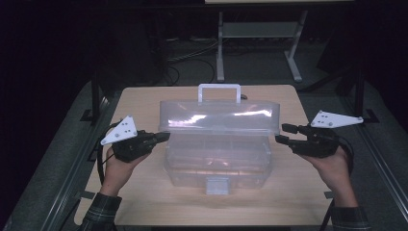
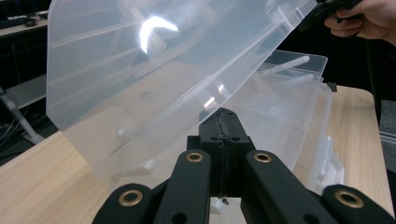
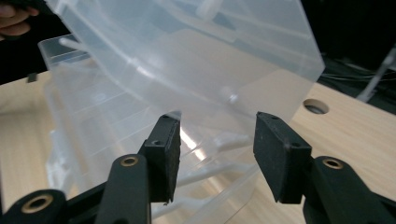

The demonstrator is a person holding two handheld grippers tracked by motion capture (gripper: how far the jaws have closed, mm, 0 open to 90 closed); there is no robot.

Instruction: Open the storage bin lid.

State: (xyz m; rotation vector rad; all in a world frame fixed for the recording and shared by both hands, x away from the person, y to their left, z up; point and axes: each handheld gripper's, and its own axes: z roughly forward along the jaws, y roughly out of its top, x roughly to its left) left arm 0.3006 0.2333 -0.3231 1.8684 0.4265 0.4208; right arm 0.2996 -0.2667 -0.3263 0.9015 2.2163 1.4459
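A clear plastic storage box (image 1: 216,166) stands mid-table with its front latch (image 1: 217,185) toward me. Its lid (image 1: 219,118) is tilted up, half raised, with a white handle (image 1: 219,91) at the top. My left gripper (image 1: 164,136) is at the lid's left end. In the left gripper view this gripper (image 2: 221,116) is shut, its tips touching the lower edge of the lid (image 2: 154,70). My right gripper (image 1: 284,134) hangs open just off the lid's right end. In the right gripper view the corner of the lid (image 3: 233,70) sits just beyond that open gripper (image 3: 219,135).
The wooden table (image 1: 144,192) has bare room in front of and beside the box. A round hole (image 3: 315,106) is in the tabletop near the box. A metal desk frame (image 1: 260,43) and cables stand on the dark floor behind.
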